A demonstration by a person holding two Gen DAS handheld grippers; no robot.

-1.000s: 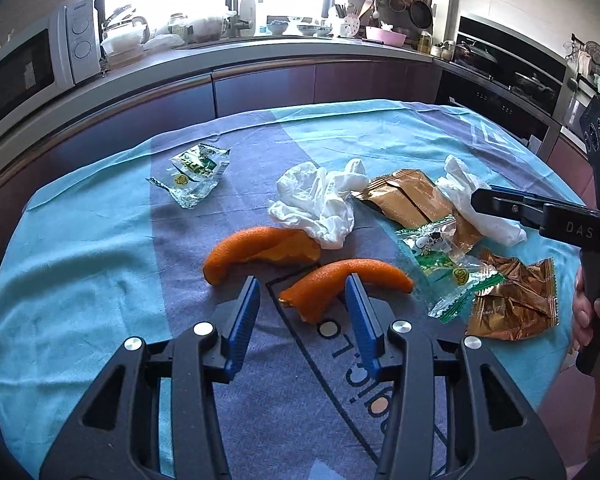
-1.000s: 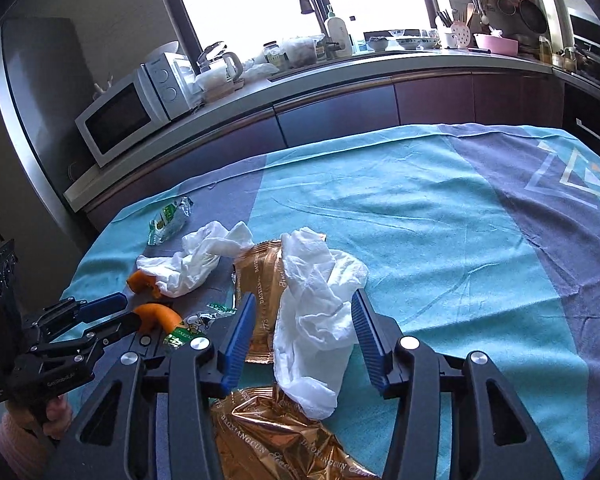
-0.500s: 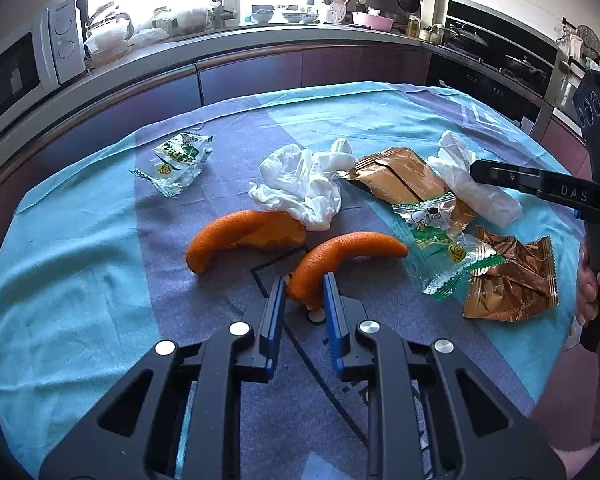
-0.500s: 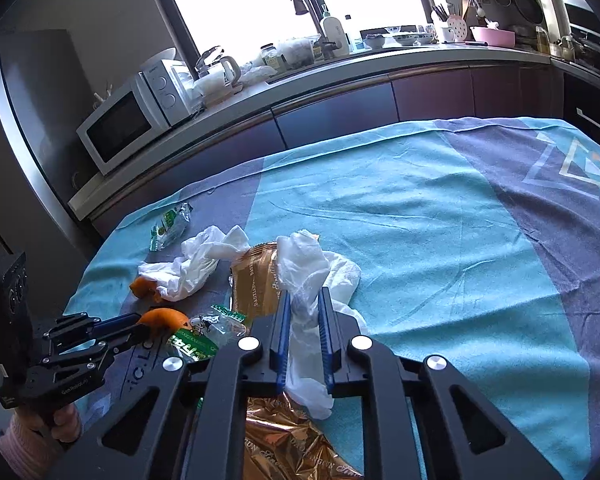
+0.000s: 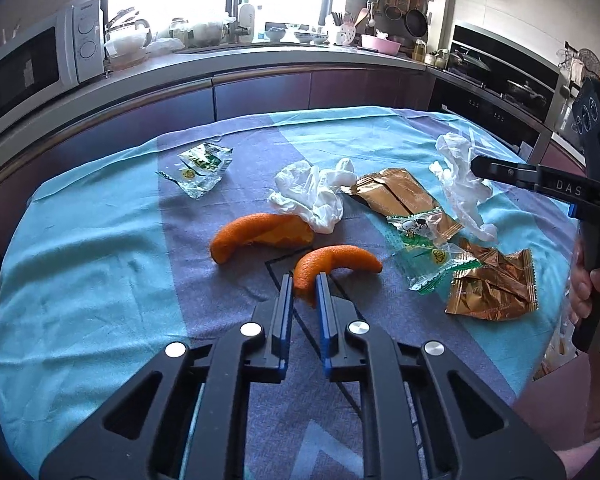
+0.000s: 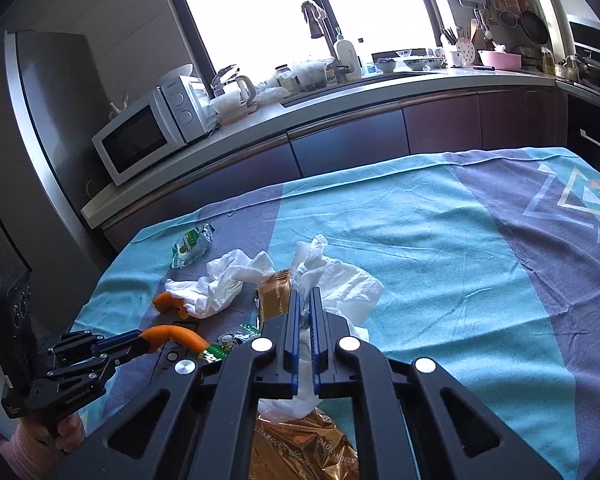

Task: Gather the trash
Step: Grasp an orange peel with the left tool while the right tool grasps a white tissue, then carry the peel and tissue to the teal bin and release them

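Kitchen cabinets ring a counter (image 5: 80, 240) under a teal and purple cloth, and nearly all the trash lies on it. Nearest, the left claw (image 5: 305, 286) is clamped on one end of a curved orange peel (image 5: 336, 264); the right claw (image 6: 305, 300) pinches a crumpled white tissue (image 6: 340, 280), raised off the cloth. Uncollected: a second orange peel (image 5: 256, 234), a second white tissue (image 5: 312, 196), two gold foil packets (image 5: 492, 284), a clear green wrapper (image 5: 424, 252) and, farthest, a green sachet (image 5: 198, 168). No bin shows, so I judge the collecting barely begun

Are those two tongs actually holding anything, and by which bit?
Left tongs pinch the near tip of an orange peel. Right tongs grip a crumpled white tissue around its middle.
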